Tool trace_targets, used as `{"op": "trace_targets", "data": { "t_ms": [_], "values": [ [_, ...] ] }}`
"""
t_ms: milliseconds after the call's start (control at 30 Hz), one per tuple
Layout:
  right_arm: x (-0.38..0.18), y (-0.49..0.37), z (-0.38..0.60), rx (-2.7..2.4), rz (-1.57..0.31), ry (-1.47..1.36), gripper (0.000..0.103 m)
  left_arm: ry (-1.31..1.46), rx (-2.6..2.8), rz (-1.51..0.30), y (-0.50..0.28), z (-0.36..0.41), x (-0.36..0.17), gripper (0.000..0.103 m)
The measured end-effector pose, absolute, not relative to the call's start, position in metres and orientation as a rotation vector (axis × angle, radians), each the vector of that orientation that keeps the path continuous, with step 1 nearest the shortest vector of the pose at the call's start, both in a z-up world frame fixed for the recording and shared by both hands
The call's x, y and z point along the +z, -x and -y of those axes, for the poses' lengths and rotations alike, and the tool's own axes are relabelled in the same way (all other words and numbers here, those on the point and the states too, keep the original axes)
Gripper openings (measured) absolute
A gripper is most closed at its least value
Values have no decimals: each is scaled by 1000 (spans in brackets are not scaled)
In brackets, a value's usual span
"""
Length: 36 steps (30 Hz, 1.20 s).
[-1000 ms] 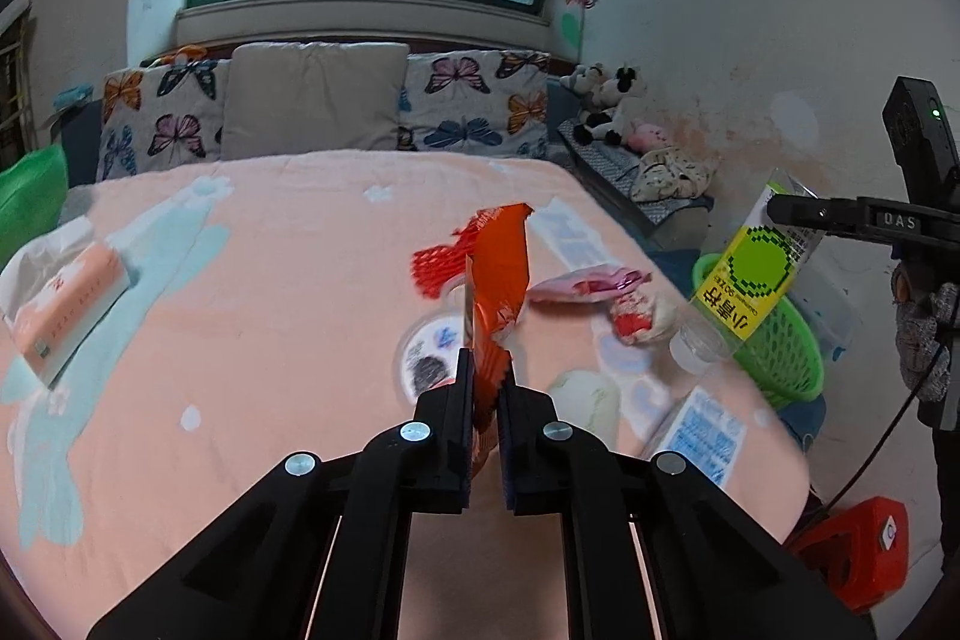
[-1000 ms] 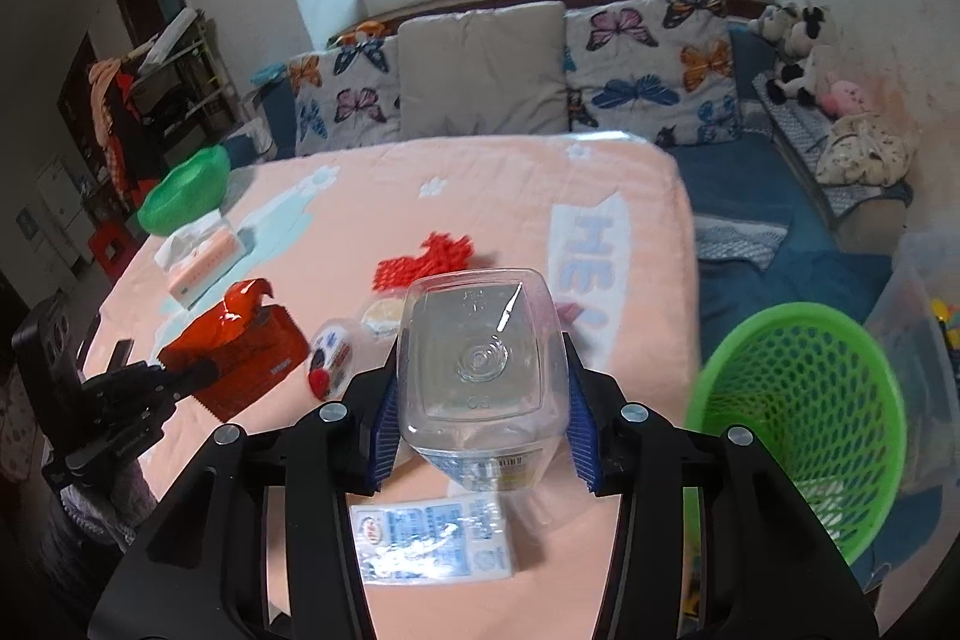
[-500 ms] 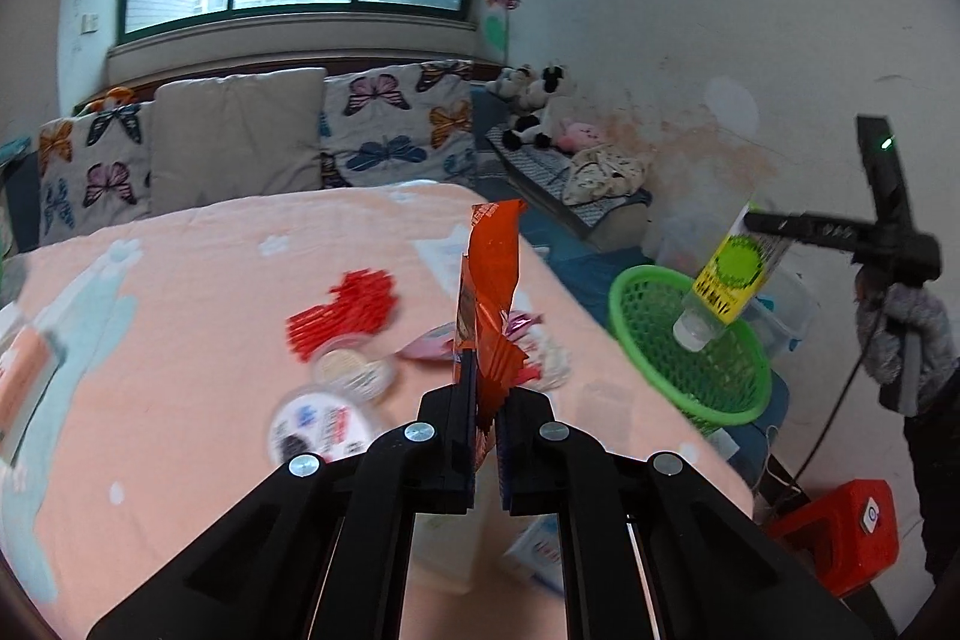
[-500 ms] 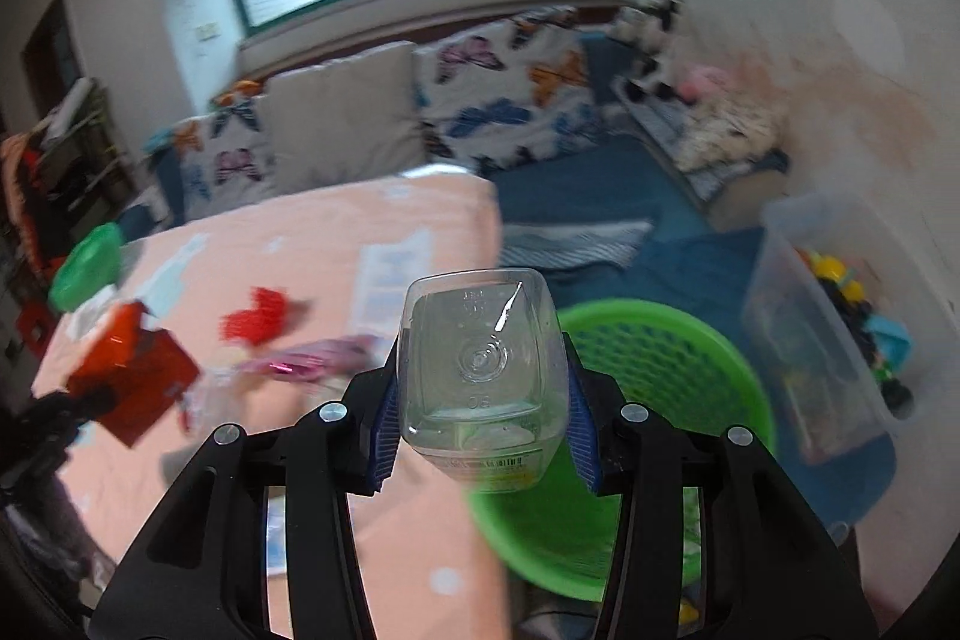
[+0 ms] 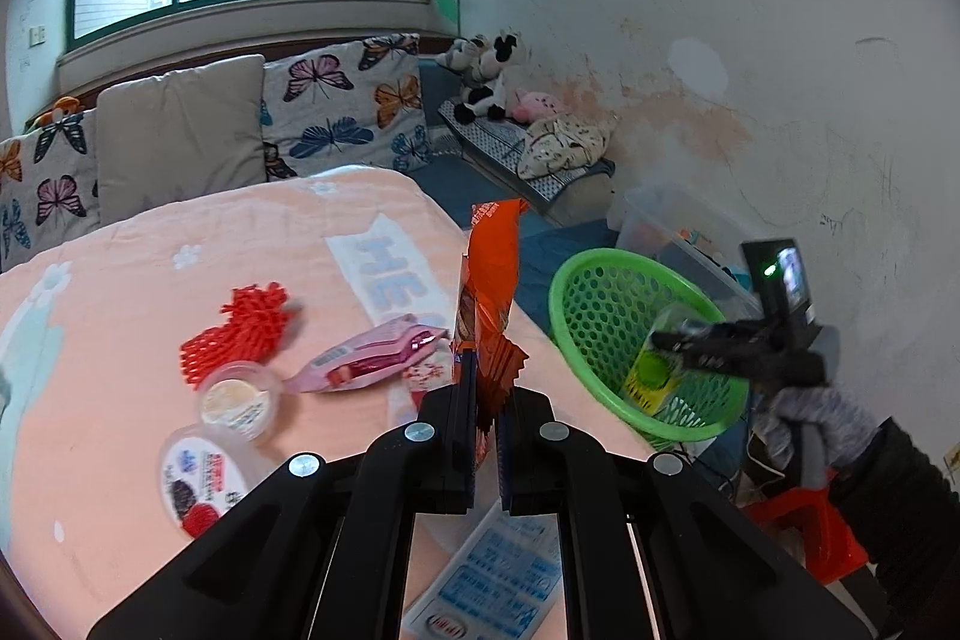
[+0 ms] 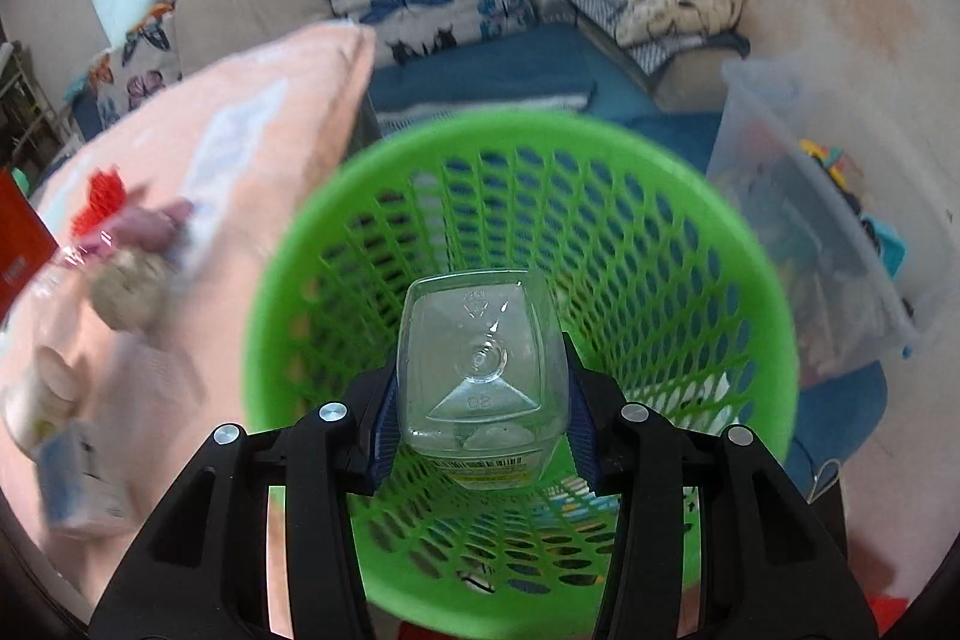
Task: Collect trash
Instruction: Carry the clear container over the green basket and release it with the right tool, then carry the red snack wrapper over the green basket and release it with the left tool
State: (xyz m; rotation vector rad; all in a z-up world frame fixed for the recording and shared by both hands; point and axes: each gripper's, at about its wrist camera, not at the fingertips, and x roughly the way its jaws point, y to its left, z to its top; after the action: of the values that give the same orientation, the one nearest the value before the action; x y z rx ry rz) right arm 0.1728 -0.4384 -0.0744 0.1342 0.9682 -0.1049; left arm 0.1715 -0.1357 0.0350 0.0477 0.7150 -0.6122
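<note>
While the left hand-held gripper is clamped tight on an orange snack wrapper, which sticks upright out of the nearly closed jaws, the right hand-held gripper is squeezing a clear plastic bottle by its sides, bottom end facing the camera. In the right wrist view that bottle sits right over the mouth of the green mesh basket, which fills the middle of the frame, so it's basically aimed straight down into it. From the left wrist view you can see the same thing at about 3 o'clock: the bottle with its yellow label is tipped inside the basket rim, with a gloved hand on the handle behind it.

Other trash is on the bed with the peach blanket: a pink wrapper at roughly 9 o'clock from the left jaws, a red heart-shaped thing further out at 10, two round lidded cups at 8 o'clock, and a blue-and-white packet down at 6, partly hidden under the fingers. Clear storage bin sits just beside the basket at 2 o'clock.
</note>
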Motion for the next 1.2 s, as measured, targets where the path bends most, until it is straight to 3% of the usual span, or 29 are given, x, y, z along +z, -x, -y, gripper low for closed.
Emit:
{"op": "trace_targets", "data": {
  "t_ms": [567,900,1200],
  "values": [
    [-122,-174,453,-112,-1095,-176,47,-102,-695,-760,-189,204,26,6],
    [-82,-141,462,-101,-999,-195,47,-126,-764,-798,-185,248,24,6],
    [-50,-94,472,-118,-897,-213,56,-173,-819,-849,-177,293,8,6]
  ]
}}
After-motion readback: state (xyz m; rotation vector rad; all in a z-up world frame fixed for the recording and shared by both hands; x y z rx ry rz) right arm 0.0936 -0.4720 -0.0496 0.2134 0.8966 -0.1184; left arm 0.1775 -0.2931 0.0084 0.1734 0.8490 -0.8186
